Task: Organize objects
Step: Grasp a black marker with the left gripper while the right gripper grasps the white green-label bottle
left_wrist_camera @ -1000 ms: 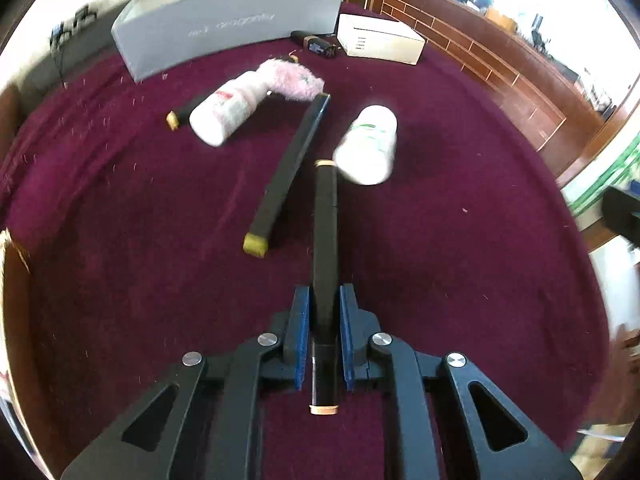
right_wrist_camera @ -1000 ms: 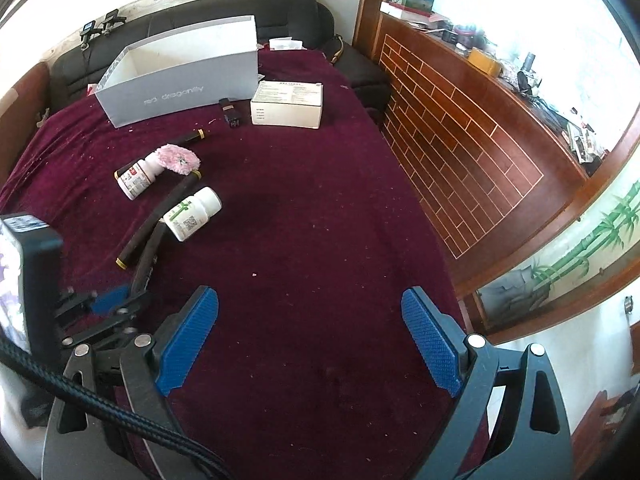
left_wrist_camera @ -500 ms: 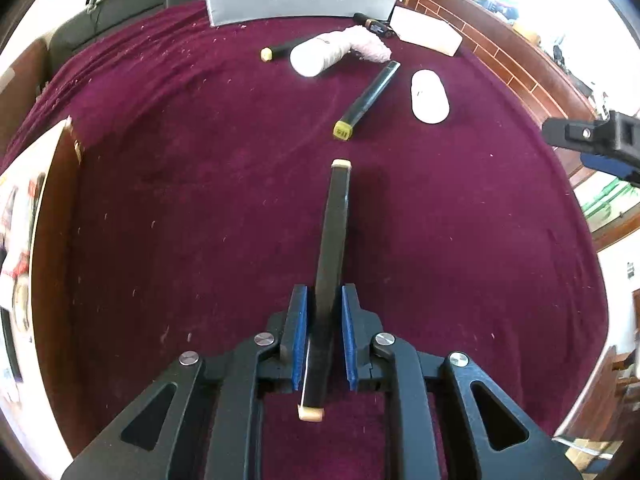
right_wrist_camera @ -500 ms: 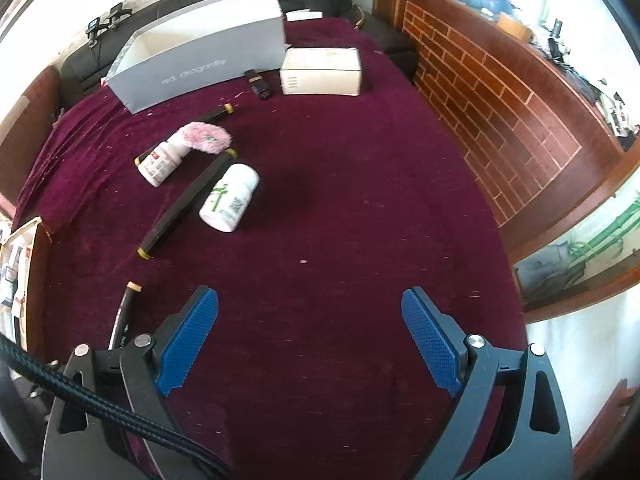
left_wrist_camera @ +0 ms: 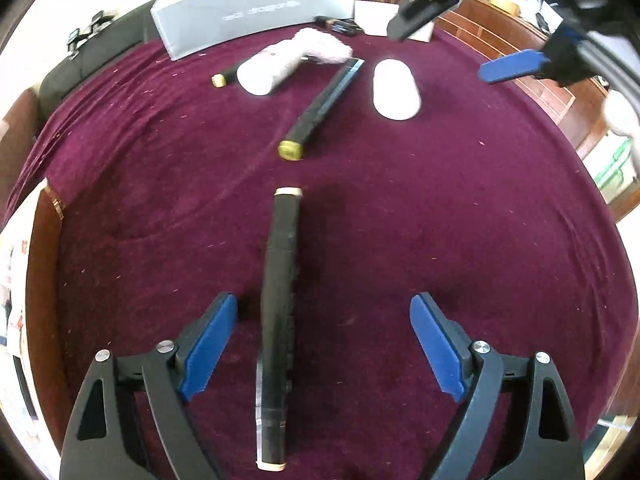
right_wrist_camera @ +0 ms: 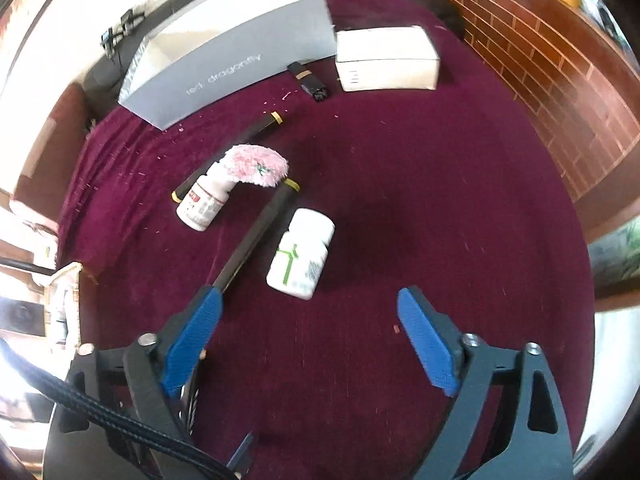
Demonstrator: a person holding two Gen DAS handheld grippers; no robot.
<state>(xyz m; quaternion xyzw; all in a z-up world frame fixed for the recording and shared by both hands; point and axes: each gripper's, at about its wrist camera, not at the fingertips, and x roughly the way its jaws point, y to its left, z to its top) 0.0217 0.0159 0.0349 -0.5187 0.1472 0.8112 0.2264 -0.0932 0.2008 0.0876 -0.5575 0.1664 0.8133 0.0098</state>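
Objects: a black stick with a pale cap (left_wrist_camera: 280, 300) lies flat on the maroon cloth (left_wrist_camera: 460, 240), pointing away from the left wrist camera; a second black stick with a gold cap (left_wrist_camera: 320, 108) lies beyond it at a slant, apart from it.
Bottles: a white bottle with a green mark (right_wrist_camera: 301, 258) lies on its side just beside the second stick; a white bottle with a red label (right_wrist_camera: 202, 202) lies on its side with a fluffy pink puff (right_wrist_camera: 256, 164) over its neck.
Boxes: a long grey box (right_wrist_camera: 224, 68) and a small white box (right_wrist_camera: 386, 58) stand at the far edge of the cloth.
Left gripper (left_wrist_camera: 322, 344): tilted steeply down over the near stick, its jaws opening, blue pads standing clear on both sides of the stick, which rests on the cloth between them without touching either.
Right gripper (right_wrist_camera: 308, 340): tilted steeply down, spread wide with jaws easing inward, nothing between the pads; the green-marked bottle lies just ahead of them.
Change, left: a second ago the pads were pinched on the near stick; now it is let go on the cloth, nearer the camera than the other things.
Change, right: the bottles and sticks fill more of the right wrist view than a second ago; the right gripper also shows at the top right of the left wrist view, above the bottle.
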